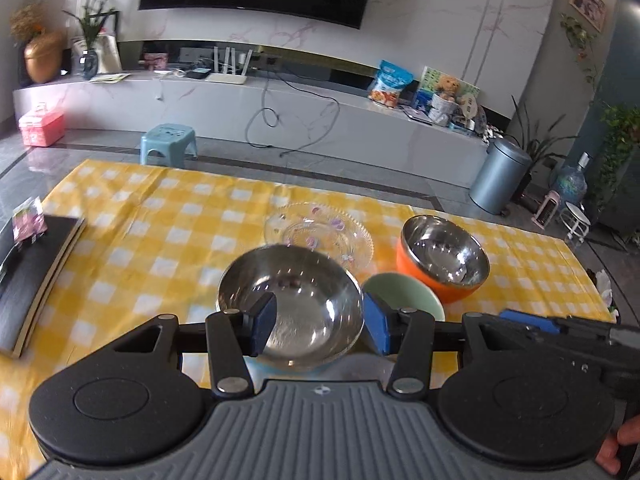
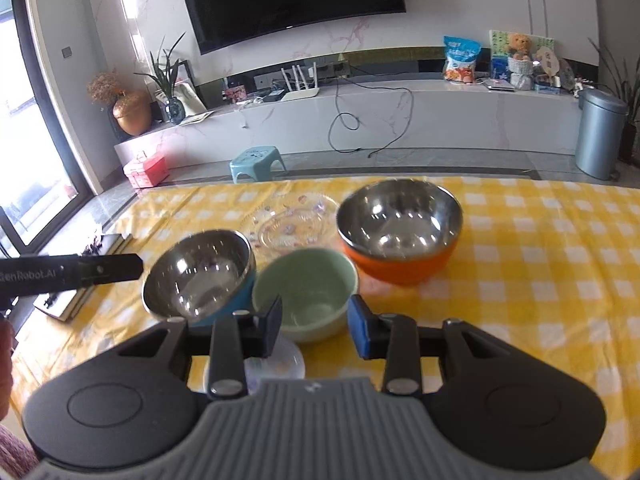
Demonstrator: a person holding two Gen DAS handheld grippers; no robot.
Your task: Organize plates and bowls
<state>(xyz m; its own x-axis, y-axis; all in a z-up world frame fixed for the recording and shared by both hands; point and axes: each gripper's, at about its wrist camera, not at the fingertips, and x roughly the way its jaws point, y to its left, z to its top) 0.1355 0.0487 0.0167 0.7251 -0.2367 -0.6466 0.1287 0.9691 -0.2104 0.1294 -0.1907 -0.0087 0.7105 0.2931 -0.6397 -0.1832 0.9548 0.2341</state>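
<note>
Before me on the tablecloth (image 2: pixel 540 260), three bowls: steel-lined bowl (image 2: pixel 198 276) left; ceramic bowl (image 2: pixel 306 292) middle; larger bowl (image 2: pixel 400 232) right; glass plate (image 2: pixel 296 220) behind.

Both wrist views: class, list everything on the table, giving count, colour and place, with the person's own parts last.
Tablecloth: one, yellow-and-white check, covering table.
Blue bowl: one, steel inside, left of green bowl.
Green bowl: one, pale green, centre front.
Orange bowl: one, steel inside, right rear.
Glass plate: one, clear with flower pattern, behind the bowls.
Small clear dish: one, nearest the camera in the right wrist view.
Books: dark stack, left edge.
Left tool: open, at blue bowl.
Right tool: open, at green bowl.
</note>
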